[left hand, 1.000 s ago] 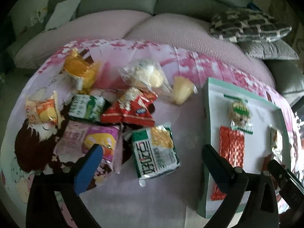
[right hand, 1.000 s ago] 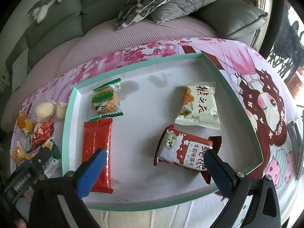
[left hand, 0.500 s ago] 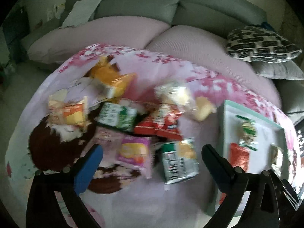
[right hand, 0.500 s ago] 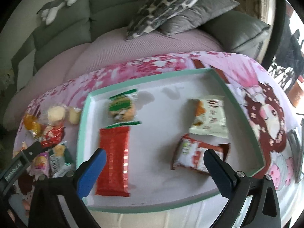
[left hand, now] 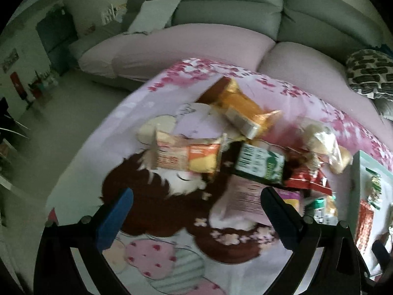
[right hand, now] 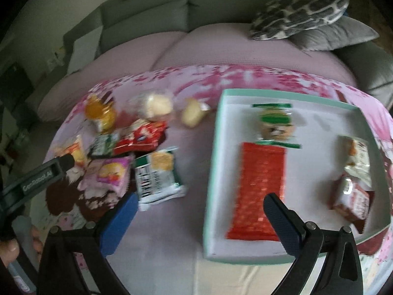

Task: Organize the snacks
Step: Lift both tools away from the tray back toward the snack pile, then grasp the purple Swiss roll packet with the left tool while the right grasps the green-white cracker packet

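Several loose snack packets lie in a heap on the pink cartoon cloth: an orange-and-cream packet (left hand: 189, 154), a green packet (left hand: 260, 164), an orange wrapper (left hand: 243, 105), a pink packet (right hand: 110, 174), a green-and-white packet (right hand: 157, 177). My left gripper (left hand: 196, 206) hovers open and empty just short of the heap's left end. My right gripper (right hand: 200, 209) is open and empty over the left wall of the teal-rimmed white tray (right hand: 211, 162). In that tray lie a long red packet (right hand: 258, 189), a round cookie pack (right hand: 276, 125) and two packets at the right (right hand: 356, 184).
A grey sofa with mauve cushions (right hand: 221, 46) runs behind the table, with a patterned pillow (right hand: 299, 12) on its right. The cloth's left edge drops to bare floor (left hand: 56, 118). A hand (right hand: 14, 243) holds the left tool (right hand: 34, 177) at the lower left of the right wrist view.
Both grippers swung left. The left one went from the green-and-white packet toward the heap's left end. The right one moved from mid-tray to the tray's left wall. Jaws stayed open.
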### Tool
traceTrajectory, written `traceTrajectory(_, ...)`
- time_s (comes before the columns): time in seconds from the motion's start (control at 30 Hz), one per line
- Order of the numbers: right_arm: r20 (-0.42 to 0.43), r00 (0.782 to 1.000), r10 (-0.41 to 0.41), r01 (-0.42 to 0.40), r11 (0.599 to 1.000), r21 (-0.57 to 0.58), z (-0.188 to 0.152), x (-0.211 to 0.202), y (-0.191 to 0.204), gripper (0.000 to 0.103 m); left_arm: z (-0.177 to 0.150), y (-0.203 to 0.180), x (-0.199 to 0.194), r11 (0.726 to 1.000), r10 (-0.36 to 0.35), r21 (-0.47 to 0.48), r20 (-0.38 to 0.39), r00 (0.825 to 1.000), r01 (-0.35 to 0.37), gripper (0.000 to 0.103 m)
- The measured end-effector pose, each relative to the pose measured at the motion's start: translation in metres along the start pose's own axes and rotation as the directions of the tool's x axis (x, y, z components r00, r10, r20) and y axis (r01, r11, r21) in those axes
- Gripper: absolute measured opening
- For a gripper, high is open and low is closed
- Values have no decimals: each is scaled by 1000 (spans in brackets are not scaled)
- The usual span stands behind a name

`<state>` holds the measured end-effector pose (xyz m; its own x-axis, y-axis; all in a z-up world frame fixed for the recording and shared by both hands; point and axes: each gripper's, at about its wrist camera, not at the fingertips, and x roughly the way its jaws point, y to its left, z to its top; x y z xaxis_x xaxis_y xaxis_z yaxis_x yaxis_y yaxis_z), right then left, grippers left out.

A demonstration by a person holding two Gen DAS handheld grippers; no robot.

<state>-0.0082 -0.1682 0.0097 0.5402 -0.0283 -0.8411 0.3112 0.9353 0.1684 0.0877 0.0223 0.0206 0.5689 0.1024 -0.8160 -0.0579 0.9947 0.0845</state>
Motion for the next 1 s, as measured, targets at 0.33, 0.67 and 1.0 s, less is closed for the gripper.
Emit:
traceTrajectory(0.33, -24, 998, 64, -65, 997, -33, -2, 18, 29, 103, 1, 24, 3, 999, -27, -38, 17, 999, 28, 103)
traceTrajectory(0.67, -26, 998, 62, -64, 996, -56, -6, 26, 34, 103, -1, 31, 24, 994, -93, -58, -71, 993, 89, 103)
traceTrajectory(1.0, 33, 998, 52, -47, 991, -129, 3, 24, 45, 94, 2, 14, 33, 978, -205, -65, -119, 972, 198, 103)
